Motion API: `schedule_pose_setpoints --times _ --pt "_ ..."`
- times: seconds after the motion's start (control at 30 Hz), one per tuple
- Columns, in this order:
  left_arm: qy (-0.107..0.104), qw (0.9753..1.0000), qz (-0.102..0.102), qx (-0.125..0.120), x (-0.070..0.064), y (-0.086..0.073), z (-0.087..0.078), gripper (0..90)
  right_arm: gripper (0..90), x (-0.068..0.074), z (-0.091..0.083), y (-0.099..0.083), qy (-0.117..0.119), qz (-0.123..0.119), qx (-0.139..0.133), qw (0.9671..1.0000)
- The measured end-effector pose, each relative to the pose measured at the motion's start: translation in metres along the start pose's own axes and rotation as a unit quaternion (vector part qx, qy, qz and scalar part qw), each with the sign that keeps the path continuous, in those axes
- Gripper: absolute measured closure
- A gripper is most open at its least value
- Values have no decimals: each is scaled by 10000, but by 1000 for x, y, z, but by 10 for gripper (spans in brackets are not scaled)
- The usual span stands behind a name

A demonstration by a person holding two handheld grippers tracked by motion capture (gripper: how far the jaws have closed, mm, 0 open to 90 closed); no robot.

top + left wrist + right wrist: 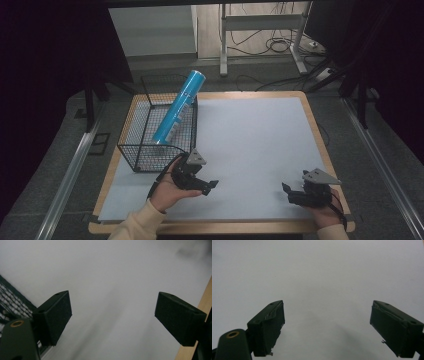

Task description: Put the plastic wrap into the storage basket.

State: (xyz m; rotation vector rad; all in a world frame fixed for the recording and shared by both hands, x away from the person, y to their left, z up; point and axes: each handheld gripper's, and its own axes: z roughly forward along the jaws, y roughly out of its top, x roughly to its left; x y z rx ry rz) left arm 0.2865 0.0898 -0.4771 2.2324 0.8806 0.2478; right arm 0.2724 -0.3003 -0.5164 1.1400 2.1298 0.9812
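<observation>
Left gripper (207, 186) fingers (53, 315) wide apart, empty, lower centre-left over worktop (250, 145). Right gripper (290, 192) fingers (268, 325) likewise spread, empty, lower right. Blue tube (179, 106) leans tilted in wire basket (145, 150), upper left.

I take the wire basket (150, 145) as landmark: it stands on the desk (260, 145) at its left edge. A tube (177, 107) leans inside it, top past the far rim. My left claw (210, 187) lies just right of its near corner; my right claw (289, 192) lies well apart, farther right.
</observation>
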Motion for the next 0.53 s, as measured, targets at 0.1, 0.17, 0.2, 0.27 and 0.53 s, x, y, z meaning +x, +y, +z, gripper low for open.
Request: schedule_pose_setpoints --times 0.1,0.17,0.2,0.27,0.53 --pt "75 9999 -91 4 4 -6 0 144 129 0 0 1 14 -10 -11 10000" --pt "90 9999 -114 -1 5 -8 0 146 129 0 0 1 24 -19 -10 10000" --pt "84 9999 -94 0 5 -8 0 147 129 0 0 1 25 -23 -15 10000" --pt "80 10000 -42 -15 4 -8 1 146 129 0 1 1 22 -41 -21 10000" --pt "94 10000 -16 -10 4 -10 0 145 129 1 1 3 47 -48 -113 9999"
